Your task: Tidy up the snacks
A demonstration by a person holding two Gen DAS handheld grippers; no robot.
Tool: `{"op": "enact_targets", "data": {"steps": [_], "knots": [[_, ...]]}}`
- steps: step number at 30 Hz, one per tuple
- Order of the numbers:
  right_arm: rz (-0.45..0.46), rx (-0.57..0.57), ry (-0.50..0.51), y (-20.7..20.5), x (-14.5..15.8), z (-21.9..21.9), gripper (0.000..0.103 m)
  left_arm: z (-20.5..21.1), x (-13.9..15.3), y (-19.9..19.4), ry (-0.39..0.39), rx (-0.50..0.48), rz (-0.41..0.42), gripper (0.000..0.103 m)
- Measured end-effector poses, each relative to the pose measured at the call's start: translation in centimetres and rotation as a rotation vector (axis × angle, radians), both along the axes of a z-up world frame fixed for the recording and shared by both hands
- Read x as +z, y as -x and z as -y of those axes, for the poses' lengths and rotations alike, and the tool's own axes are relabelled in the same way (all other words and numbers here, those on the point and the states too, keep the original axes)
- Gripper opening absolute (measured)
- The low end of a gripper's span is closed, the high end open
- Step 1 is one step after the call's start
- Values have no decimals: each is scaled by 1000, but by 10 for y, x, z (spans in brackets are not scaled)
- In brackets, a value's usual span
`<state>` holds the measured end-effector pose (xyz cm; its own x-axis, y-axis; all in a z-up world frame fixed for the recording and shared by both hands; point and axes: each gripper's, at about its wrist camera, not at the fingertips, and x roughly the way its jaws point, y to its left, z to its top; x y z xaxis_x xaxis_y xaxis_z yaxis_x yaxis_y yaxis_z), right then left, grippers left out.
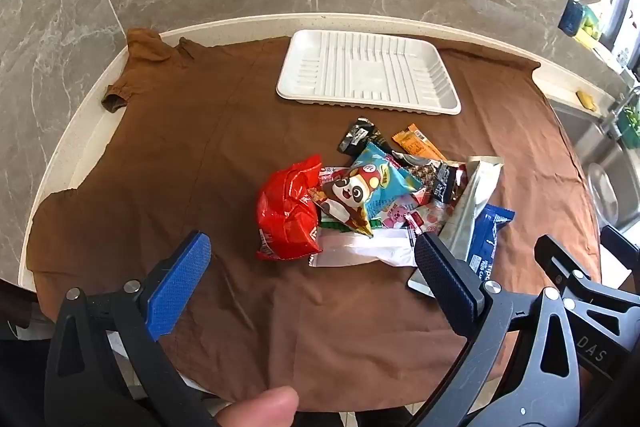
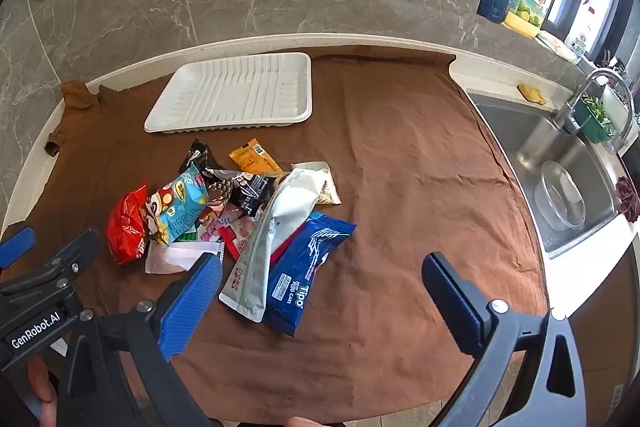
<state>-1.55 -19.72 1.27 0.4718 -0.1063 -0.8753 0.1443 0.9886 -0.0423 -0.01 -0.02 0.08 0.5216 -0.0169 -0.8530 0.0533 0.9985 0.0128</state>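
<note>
Hovering above a brown cloth on a pale counter, the left gripper has its jaws spread as wide as they go, with nothing between the 2 fingers. The right gripper is equally wide open and holds nothing; in its own view the lower ends of a silver pouch and a blue Tipo roll-cake pack show in the gap between its fingers, lying on the cloth. The snack pile sits just ahead of both grippers, slightly toward the left gripper's right finger and toward the right gripper's left finger. Within the pile, a red crinkled bag lies at the left edge, touching a panda-printed packet that rests on top of other wrappers. An orange stick pack and a black packet lie at the pile's far side. Beyond the pile, near it but apart, a white ribbed tray sits empty on the cloth. Off past the right gripper's right finger, a steel sink holds a clear bowl.
</note>
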Motion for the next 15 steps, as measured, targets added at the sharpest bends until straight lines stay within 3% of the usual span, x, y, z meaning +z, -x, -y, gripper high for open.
{"op": "enact_targets", "data": {"steps": [15], "knots": [[1,1,5,0,1,-2,102,0,-3,1,6,-13,-14,103]]}}
